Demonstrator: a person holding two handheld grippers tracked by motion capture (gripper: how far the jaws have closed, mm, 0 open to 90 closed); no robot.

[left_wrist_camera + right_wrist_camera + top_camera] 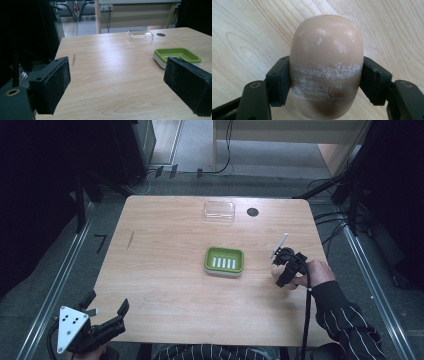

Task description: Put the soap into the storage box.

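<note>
A tan oval bar of soap [327,65] with white scuff marks lies on the wooden table, and my right gripper [325,80] is shut on its sides, pointing down at it. In the high view that right gripper [286,270] stands right of a green soap dish [224,260] at the table's middle. My left gripper [107,312] hovers at the table's front left corner, open with nothing between its pads [53,83]. The green dish [178,55] lies ahead of it to the right.
A clear plastic lid [219,212] rests near the far edge of the table [165,270], with a dark round hole [252,212] beside it. A person's striped sleeve [345,320] enters from the bottom right. Black stands and cables surround the table.
</note>
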